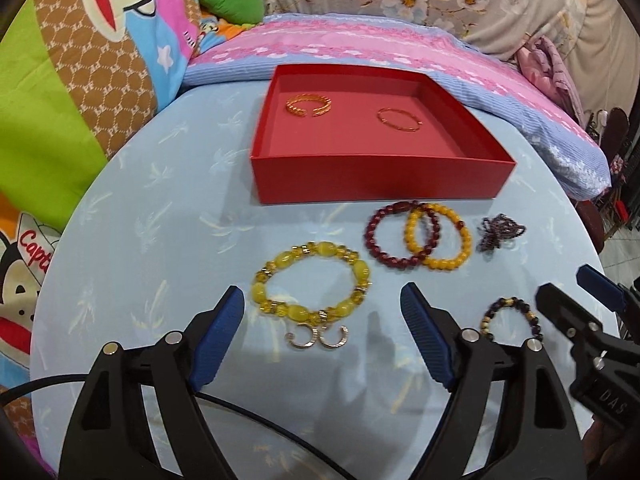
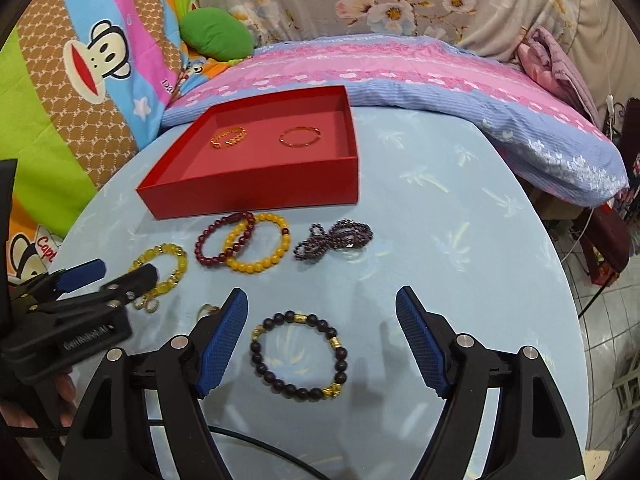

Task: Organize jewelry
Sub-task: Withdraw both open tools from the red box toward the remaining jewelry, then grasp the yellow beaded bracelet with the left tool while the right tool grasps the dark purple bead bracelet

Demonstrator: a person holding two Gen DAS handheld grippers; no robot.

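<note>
A red box (image 1: 380, 184) on the blue cloth holds a gold cuff (image 1: 308, 104) and a thin gold bangle (image 1: 380, 116). In front of it lie a dark red bead bracelet (image 1: 374, 248), an amber bead bracelet (image 1: 440, 266) overlapping it, and a dark purple bead strand (image 1: 500, 232). My left gripper (image 1: 322, 292) is open over a chunky yellow bracelet (image 1: 298, 312) and two gold rings (image 1: 316, 338), touching neither. My right gripper (image 2: 322, 291) is open around a black bracelet with gold beads (image 2: 256, 354), its pads apart from it.
The round table's blue cloth (image 2: 460, 240) drops off at the right toward a tiled floor (image 2: 608, 320). Behind the box lie a pink and blue pillow (image 2: 400, 76), a cartoon-print quilt (image 1: 80, 80) and a green cushion (image 2: 216, 34). A person's hand (image 2: 60, 392) holds the left gripper.
</note>
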